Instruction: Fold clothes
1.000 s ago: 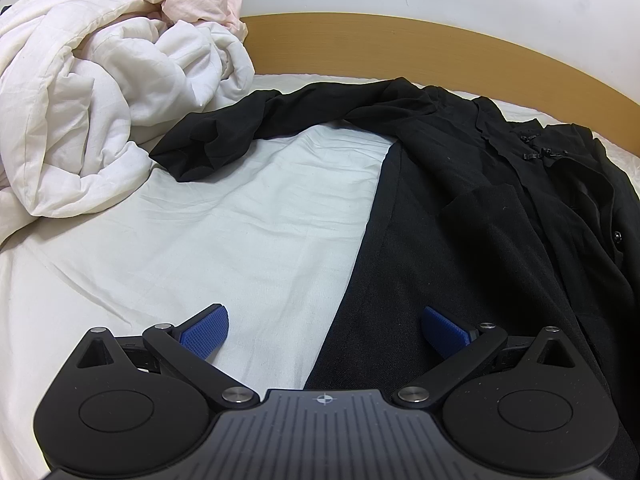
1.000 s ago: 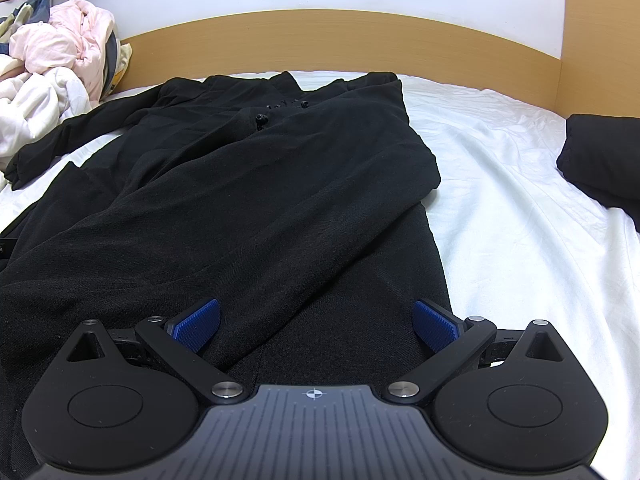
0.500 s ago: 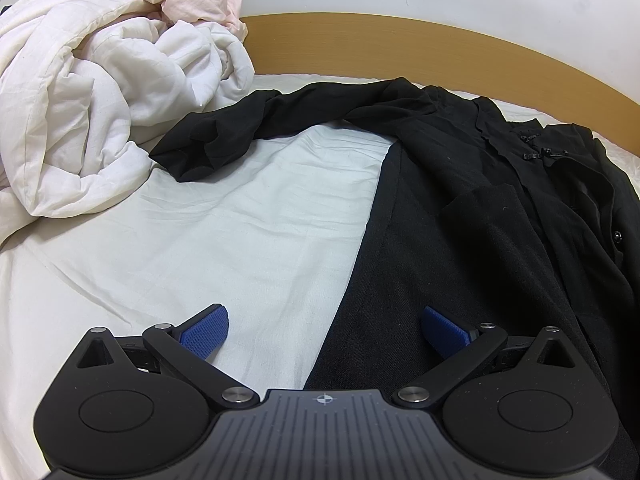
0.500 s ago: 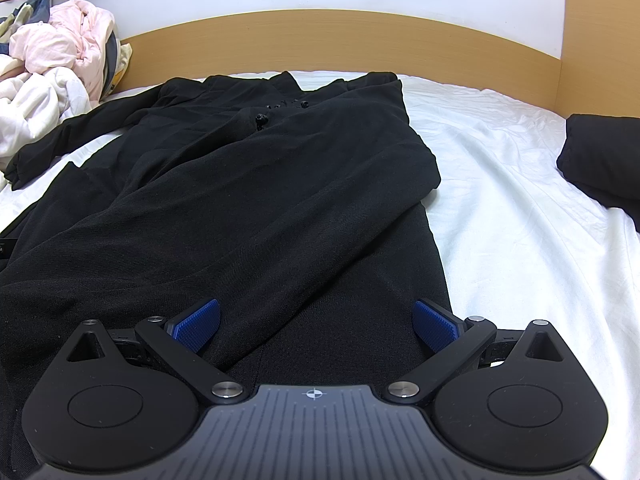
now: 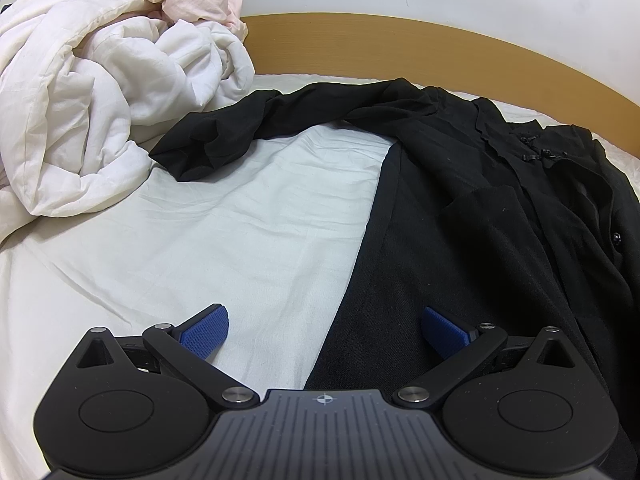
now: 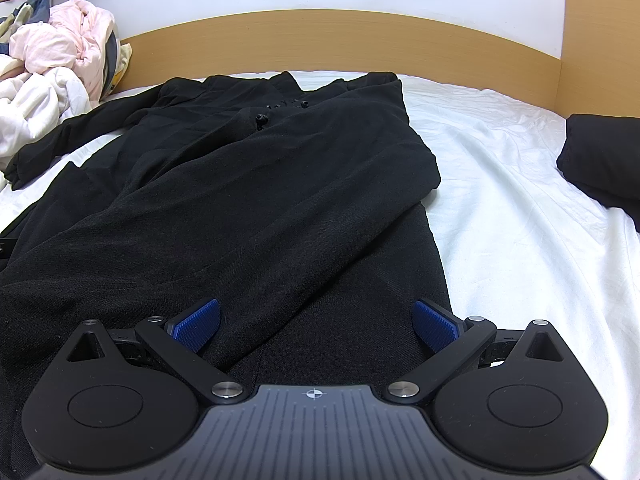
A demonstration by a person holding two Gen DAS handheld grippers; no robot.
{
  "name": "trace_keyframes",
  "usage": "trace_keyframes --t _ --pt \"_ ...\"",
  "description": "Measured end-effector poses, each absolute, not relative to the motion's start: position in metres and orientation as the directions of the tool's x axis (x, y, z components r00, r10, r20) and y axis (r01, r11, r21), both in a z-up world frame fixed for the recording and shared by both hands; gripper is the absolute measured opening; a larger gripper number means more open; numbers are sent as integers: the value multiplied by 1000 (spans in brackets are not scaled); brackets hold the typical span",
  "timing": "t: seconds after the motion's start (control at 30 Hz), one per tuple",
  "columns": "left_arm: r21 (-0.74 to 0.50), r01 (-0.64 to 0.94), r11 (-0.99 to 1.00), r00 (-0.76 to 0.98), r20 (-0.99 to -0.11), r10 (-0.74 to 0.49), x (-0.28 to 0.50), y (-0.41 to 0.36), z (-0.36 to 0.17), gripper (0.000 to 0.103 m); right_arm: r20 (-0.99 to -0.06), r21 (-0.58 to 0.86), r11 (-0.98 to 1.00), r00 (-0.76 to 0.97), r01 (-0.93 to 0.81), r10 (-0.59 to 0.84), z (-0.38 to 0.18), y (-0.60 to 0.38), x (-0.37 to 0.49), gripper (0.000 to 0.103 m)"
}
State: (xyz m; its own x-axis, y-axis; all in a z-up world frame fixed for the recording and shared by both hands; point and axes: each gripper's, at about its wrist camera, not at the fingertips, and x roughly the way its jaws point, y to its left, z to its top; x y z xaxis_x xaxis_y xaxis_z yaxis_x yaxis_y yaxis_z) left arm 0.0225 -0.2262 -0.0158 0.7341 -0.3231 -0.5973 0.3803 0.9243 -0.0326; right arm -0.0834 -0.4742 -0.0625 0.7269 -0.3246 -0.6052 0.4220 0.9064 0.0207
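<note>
A black garment with knotted frog buttons at the collar lies spread on the white bed sheet, collar end far ahead of both claws, toward the wooden headboard. The right sleeve appears already folded across the body; the left sleeve reaches out ahead and to the left of the left claw, its cuff touching a heap of white duvet.

The left claw is released, jaws spread wide, straddling the garment's left side edge: one blue pad over bare sheet, the other over black cloth. The right claw is likewise released and gripping nothing, both pads over the lower body of the garment, with its right edge just inside the right-hand pad.

Risks from here, as I judge them:
- Closing the left claw where it sits could pinch the sheet along with the hem, dragging the bedding up with the fold.
- The fabric looks thin and slippery; a shallow bite may catch only the top layer and let the folded sleeve slide out.
- The outstretched sleeve, touching the duvet, could snag there if the body is lifted first.

A second dark folded item sits well ahead to the right of the right claw, apart from the work.
</note>
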Motion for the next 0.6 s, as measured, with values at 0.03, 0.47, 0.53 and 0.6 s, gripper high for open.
trace_keyframes --t 0.03,0.47,0.53,0.6 --pt "-33 380 924 734 -597 -323 22 -226 -16 103 -605 21 906 727 422 -325 -63 -474 -83 103" --pt "-25 380 925 735 -598 -319 22 -227 -16 103 -605 21 906 727 422 -324 -63 -474 -83 103" --pt "-23 380 925 736 -598 -318 21 -227 -17 103 -605 21 906 727 422 -324 -63 -474 -83 103" --pt "-21 380 925 736 -599 -317 21 -227 -17 103 -605 21 906 727 422 -324 -62 -474 -83 103"
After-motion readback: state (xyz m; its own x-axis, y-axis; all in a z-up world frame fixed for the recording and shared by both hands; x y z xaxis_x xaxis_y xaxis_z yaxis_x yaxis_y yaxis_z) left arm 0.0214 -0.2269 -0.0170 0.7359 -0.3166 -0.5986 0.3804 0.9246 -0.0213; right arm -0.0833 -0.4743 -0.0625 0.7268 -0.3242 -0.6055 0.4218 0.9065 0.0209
